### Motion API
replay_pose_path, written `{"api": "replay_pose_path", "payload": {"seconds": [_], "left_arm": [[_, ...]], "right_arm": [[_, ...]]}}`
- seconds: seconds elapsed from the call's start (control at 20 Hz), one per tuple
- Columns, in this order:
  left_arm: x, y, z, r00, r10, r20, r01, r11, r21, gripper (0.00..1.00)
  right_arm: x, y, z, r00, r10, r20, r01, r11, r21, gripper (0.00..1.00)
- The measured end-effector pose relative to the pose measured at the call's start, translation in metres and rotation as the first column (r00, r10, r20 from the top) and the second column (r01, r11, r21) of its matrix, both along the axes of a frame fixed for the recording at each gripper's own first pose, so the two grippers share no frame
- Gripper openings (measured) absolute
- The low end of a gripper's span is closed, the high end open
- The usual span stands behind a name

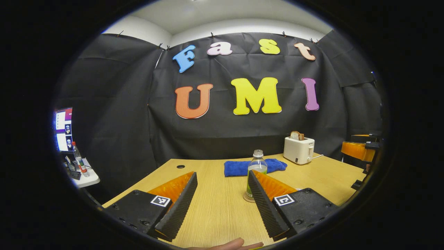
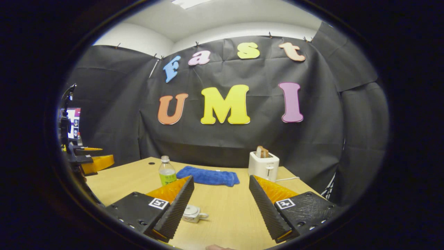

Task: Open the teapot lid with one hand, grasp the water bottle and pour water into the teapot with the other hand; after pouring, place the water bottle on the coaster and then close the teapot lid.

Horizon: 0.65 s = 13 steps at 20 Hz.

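Note:
A clear water bottle (image 1: 257, 168) with a green label stands upright on a round coaster (image 1: 246, 199), partly hidden behind one finger of my left gripper (image 1: 222, 175). That gripper is open, with bare table between its fingers. In the right gripper view the bottle (image 2: 167, 173) stands at the far left. A small white teapot (image 2: 193, 213) with its lid on sits close by, half hidden by a finger of my right gripper (image 2: 221, 178), which is open and holds nothing. The other gripper shows at the edge of each view (image 1: 357, 149) (image 2: 93, 161).
A folded blue towel (image 1: 239, 167) (image 2: 208, 176) lies at the back of the wooden table (image 1: 215, 208). A white toaster (image 1: 298, 150) (image 2: 263, 165) holding bread stands beside it, its cord trailing right. A side table (image 1: 83, 178) with a monitor and a bottle stands off left. A hand (image 1: 225, 246) shows below.

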<state>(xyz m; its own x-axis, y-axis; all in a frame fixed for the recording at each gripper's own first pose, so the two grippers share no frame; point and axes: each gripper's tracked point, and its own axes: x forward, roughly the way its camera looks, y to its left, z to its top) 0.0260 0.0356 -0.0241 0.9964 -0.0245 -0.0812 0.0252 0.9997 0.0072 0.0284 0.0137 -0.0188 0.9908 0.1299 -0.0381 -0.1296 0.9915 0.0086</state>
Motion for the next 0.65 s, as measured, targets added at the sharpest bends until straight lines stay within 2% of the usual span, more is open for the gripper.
{"api": "replay_pose_path", "payload": {"seconds": [0.65], "left_arm": [[-0.003,-0.013,0.005,1.0,-0.019,0.018,0.019,1.0,0.0,0.93]], "right_arm": [[0.0,-0.015,0.002,1.0,-0.032,-0.002,0.032,0.999,0.014,0.96]]}}
